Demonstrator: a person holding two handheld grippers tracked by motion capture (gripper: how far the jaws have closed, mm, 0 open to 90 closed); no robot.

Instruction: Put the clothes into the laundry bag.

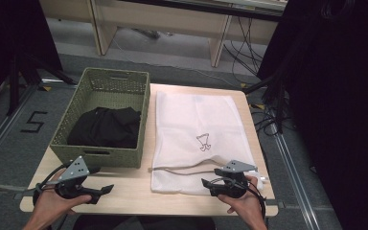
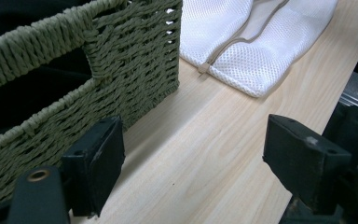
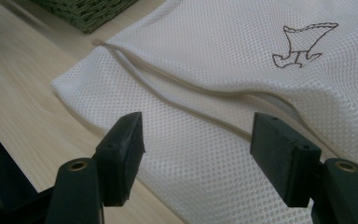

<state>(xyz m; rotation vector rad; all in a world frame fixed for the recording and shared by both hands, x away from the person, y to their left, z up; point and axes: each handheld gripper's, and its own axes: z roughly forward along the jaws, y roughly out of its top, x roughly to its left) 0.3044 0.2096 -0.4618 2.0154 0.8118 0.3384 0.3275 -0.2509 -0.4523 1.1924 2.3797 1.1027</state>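
Note:
A white mesh laundry bag [image 1: 199, 134] lies flat on the wooden table [image 1: 129, 189], its beige zipper [image 3: 177, 100] partly parted near the front edge. A green woven basket [image 1: 106, 115] to its left holds black clothing [image 1: 106, 127]. My right gripper [image 1: 210, 184] hovers open at the bag's [image 3: 214, 65] front edge, its jaws wide apart over the mesh with nothing between them. My left gripper [image 1: 106, 190] stands open low over bare table in front of the basket [image 2: 65, 84], jaws pointing right toward the bag [image 2: 251, 42].
The table's front and right edges are close to both hands. Past the table are grey floor, a wooden bench, dark curtains and loose cables at the right [image 1: 249, 48]. Bare wood lies between the two grippers.

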